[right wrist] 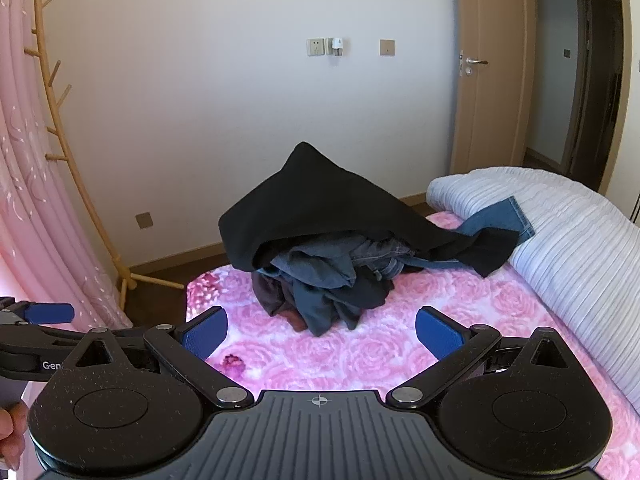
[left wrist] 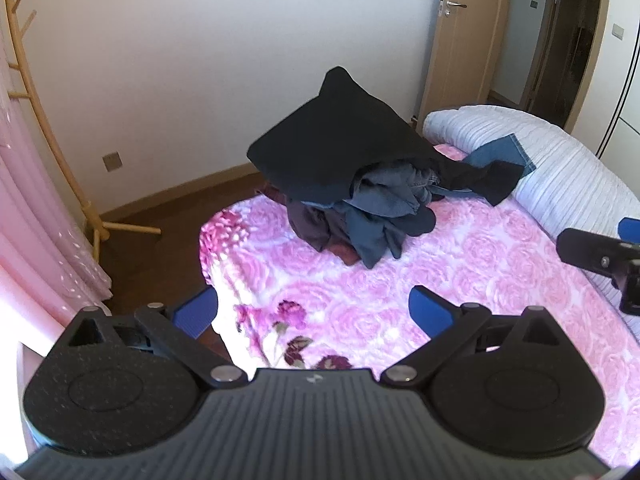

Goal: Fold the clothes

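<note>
i see a bed (right wrist: 400, 364) with a pink rose-patterned cover, and on it, towards its far corner, a loose heap of clothes (right wrist: 328, 280). the heap is tangled: grey-blue and dark brown garments bunched at the bottom, a black garment (right wrist: 312, 208) draped over the top like a tent, and a blue denim leg (right wrist: 500, 218) trailing onto the rolled white quilt (right wrist: 560, 240) beside it. none of it lies folded.

my left gripper (left wrist: 314, 312) and right gripper (right wrist: 322, 334) both hover above the bedcover, short of the heap, jaws spread wide and holding nothing.

my worry is the tangle: pinching the black garment could drag the pieces under it along, or tip the heap off the bed's far edge onto the floor. the thick cover could also get caught in a low pinch.

i see no basket, box or drawer here; the clothes sit straight on the bed.
</note>
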### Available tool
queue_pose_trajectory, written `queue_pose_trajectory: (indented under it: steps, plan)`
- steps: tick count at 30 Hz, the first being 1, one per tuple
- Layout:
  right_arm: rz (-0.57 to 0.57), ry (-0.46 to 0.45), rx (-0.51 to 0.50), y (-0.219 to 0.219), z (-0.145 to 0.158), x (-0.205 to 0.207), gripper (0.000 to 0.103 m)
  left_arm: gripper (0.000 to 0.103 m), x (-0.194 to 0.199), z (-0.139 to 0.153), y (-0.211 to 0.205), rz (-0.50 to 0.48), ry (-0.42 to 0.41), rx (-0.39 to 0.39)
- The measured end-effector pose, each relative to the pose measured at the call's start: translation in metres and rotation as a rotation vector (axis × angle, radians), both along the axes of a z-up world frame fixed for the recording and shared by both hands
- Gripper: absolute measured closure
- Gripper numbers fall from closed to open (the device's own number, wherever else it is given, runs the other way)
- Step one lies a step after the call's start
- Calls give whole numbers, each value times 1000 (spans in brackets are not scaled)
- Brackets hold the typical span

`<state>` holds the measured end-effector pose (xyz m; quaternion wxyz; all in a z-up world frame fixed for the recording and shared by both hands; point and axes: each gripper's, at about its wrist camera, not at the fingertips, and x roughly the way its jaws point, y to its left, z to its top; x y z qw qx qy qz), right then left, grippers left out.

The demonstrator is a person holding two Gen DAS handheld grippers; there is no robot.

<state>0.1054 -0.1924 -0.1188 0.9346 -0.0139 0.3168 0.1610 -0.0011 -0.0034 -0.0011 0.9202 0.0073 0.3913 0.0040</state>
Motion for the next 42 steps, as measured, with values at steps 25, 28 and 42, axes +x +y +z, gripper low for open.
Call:
queue_pose_trajectory:
  steps: [25, 28, 42]
  plan:
    - [-12, 34, 0, 4, -20, -5, 1, 3, -1, -4, 7, 0, 18, -31]
    - [-15, 38, 3, 3, -18, -5, 0, 3, -1, -4, 7, 0, 20, -30]
    - [-26, 55, 12, -2, -15, -1, 1, 3, -4, -6, 6, 0, 24, -14]
